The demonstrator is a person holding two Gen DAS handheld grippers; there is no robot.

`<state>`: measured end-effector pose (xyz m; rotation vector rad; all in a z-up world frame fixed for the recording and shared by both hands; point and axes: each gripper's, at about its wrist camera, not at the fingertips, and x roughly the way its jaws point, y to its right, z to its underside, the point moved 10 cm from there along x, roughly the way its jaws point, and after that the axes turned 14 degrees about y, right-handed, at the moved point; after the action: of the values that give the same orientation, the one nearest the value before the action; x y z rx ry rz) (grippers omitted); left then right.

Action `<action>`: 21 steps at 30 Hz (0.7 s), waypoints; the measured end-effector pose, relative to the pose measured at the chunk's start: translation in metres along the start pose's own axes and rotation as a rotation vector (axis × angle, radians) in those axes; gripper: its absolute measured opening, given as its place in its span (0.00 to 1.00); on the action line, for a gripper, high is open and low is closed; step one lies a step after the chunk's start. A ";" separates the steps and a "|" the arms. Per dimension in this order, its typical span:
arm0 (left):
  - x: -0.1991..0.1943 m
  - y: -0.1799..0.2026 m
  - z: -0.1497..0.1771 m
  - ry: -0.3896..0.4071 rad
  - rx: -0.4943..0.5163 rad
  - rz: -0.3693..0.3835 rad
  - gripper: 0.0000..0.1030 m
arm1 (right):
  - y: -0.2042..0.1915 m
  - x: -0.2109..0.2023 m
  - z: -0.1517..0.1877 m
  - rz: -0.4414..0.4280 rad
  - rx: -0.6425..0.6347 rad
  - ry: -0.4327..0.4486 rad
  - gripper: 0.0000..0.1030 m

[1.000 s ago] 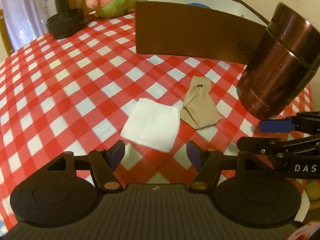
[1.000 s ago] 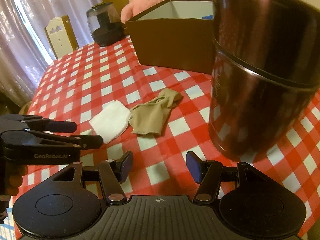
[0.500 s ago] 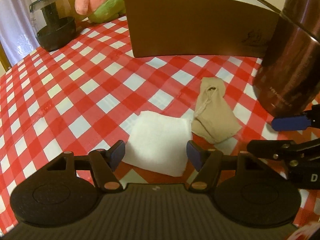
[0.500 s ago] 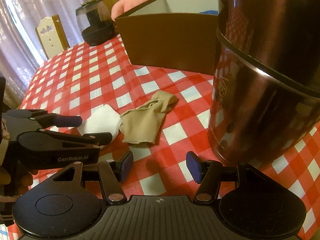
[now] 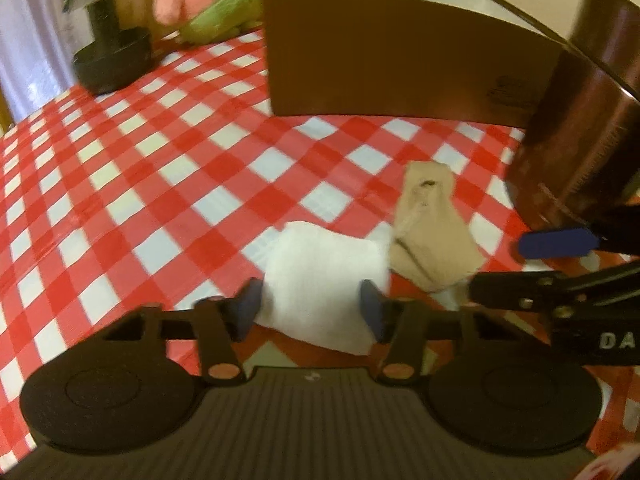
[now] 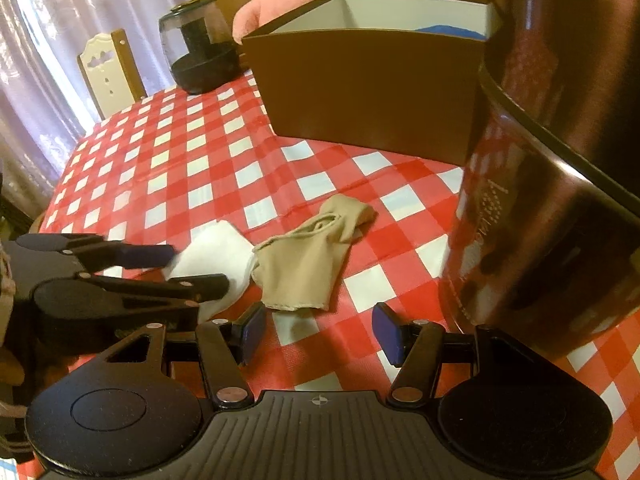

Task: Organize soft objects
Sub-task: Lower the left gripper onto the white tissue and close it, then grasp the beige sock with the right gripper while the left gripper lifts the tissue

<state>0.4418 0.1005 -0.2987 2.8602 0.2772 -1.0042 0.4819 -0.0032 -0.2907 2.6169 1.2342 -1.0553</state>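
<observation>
A folded white cloth (image 5: 324, 280) lies on the red checked tablecloth (image 5: 160, 184), touching a beige sock (image 5: 432, 232) on its right. My left gripper (image 5: 310, 308) is open, low, with a finger on each side of the cloth's near end. In the right wrist view the cloth (image 6: 212, 260) and the sock (image 6: 308, 264) lie ahead. My right gripper (image 6: 318, 330) is open and empty, just short of the sock. A brown box (image 5: 400, 60) stands behind, open at the top.
A tall dark metal canister (image 6: 560, 160) stands close on the right. A pink and green plush toy (image 5: 204, 4) and a black appliance (image 5: 108, 40) sit at the table's far side. A chair (image 6: 108, 68) stands beyond the table's left edge.
My left gripper has moved forward and down until its fingers straddle the white cloth. My right gripper has moved closer to the sock. Cloth and sock have not moved.
</observation>
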 end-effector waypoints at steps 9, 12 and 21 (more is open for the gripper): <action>-0.006 0.007 -0.002 0.007 -0.005 0.029 0.03 | -0.002 0.004 -0.001 -0.015 -0.006 0.006 0.57; -0.010 -0.007 -0.005 0.018 -0.036 -0.009 0.03 | -0.006 0.007 -0.002 -0.029 -0.015 0.012 0.57; -0.016 -0.041 -0.009 0.023 -0.119 -0.081 0.03 | -0.011 0.031 -0.009 -0.011 -0.027 0.033 0.57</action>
<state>0.4267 0.1400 -0.2833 2.7743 0.4432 -0.9352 0.4935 0.0275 -0.3003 2.6209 1.2616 -0.9932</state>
